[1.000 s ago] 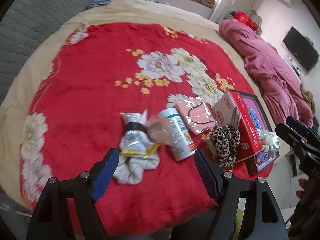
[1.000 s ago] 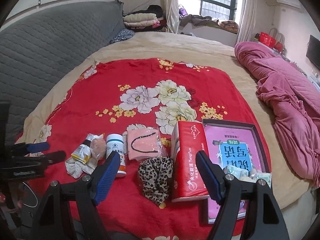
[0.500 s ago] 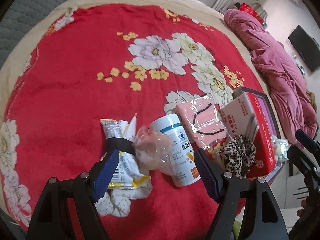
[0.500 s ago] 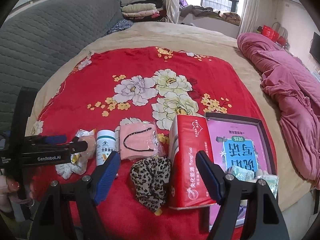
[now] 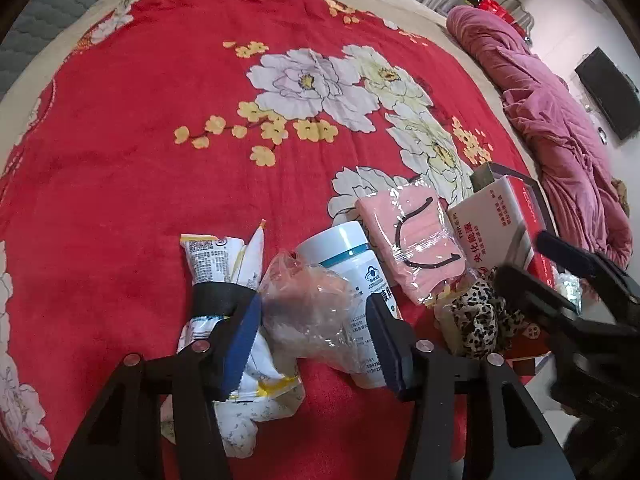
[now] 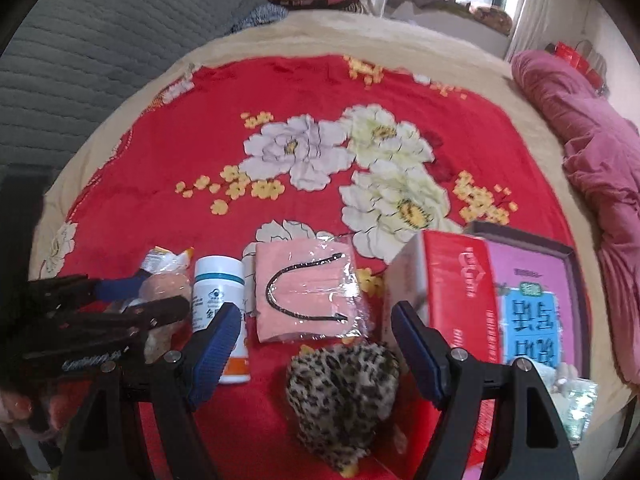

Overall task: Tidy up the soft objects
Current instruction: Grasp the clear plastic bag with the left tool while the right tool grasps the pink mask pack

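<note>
You have brought your left gripper down close to the row of things on the red flower blanket; a moment ago it was higher up and farther back. Its two blue fingers are still wide apart, and now the crinkly clear bag with something pink inside sits right between them, not yet pinched. The bag leans on the white bottle on one side and lies just beside the snack packet with the black band on the other. So the bag looks like the soft thing you mean to pick up first. Take care: the far finger is very near the bottle, so you might grab that hard thing too. Your right gripper has moved in closer as well. It is wide open and holds nothing. The leopard scrunchie lies between its fingers, a bit lower down, with the pink mask pack just past it and the red tissue pack beside the right finger. The open box waits on the right. No soft thing from the row has been moved to it yet, so the tidying has only just begun.
</note>
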A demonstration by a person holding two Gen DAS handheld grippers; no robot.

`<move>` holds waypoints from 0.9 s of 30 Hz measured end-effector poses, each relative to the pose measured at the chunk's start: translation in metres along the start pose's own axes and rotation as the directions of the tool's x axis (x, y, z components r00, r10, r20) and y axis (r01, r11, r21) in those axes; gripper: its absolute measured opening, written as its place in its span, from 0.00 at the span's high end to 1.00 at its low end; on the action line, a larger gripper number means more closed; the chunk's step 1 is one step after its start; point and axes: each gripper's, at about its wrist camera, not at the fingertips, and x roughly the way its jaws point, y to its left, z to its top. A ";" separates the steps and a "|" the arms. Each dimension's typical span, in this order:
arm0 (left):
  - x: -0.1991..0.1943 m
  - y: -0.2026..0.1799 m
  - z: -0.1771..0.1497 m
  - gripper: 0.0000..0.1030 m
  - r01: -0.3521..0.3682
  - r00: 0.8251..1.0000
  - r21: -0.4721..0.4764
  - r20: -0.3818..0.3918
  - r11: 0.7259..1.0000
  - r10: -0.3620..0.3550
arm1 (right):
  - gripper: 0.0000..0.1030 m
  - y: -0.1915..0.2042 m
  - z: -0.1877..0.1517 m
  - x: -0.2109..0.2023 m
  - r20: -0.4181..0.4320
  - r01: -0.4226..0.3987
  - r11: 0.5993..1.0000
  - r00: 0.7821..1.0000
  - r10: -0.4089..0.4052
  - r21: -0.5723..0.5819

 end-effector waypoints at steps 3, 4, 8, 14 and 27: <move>0.004 0.002 0.001 0.55 -0.003 1.000 0.004 -0.006 1.000 0.003 | 0.25 0.001 0.003 0.022 -0.042 -0.020 1.000 0.999 0.020 0.014; 0.004 0.005 0.001 0.56 0.007 1.000 -0.006 -0.009 1.000 -0.007 | 0.25 0.002 0.005 0.031 -0.059 -0.027 0.999 0.998 0.028 0.017; 0.006 0.012 0.002 0.56 0.039 0.999 -0.026 -0.016 0.999 -0.040 | 0.25 0.004 0.011 0.053 -0.108 -0.036 0.999 0.993 0.037 0.014; 0.009 0.014 0.001 0.56 0.050 0.998 -0.032 -0.021 0.998 -0.051 | 0.16 0.010 0.021 0.078 -0.130 0.009 0.999 0.991 -0.013 -0.036; 0.016 0.020 0.001 0.57 0.051 0.998 -0.050 -0.044 0.997 -0.053 | 0.03 0.033 0.037 0.128 -0.248 0.165 0.967 0.945 -0.211 -0.195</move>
